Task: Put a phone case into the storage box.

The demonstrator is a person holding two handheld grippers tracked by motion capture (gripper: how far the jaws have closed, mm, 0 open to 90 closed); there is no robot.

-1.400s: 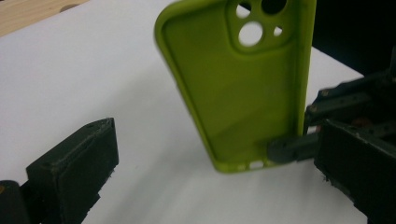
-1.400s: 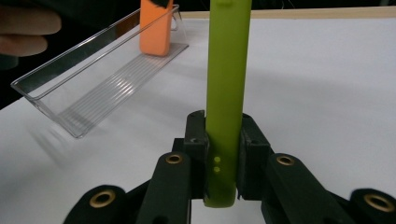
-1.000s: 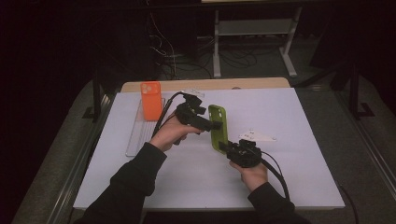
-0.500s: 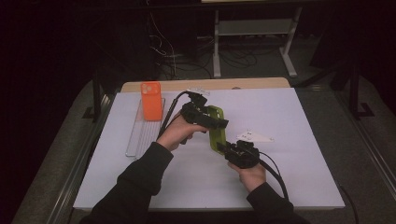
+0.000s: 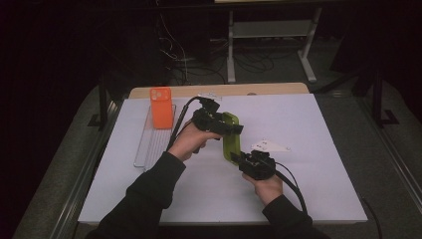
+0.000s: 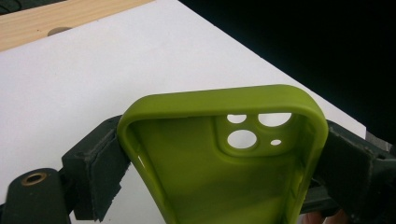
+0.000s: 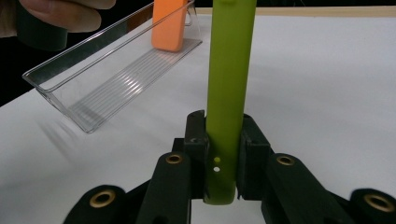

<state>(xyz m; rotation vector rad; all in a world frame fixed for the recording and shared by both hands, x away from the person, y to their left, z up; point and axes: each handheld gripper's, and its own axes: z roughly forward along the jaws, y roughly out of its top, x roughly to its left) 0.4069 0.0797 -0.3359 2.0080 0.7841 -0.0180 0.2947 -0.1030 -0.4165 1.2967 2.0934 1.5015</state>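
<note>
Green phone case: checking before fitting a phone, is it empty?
Empty. The left gripper view shows the green phone case with its bare inside and open camera holes.

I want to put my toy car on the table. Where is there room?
The white table is bare right of the green phone case, past the small white plate, and along the front edge. It is crowded at the left back, by the clear tray and orange case.
</note>
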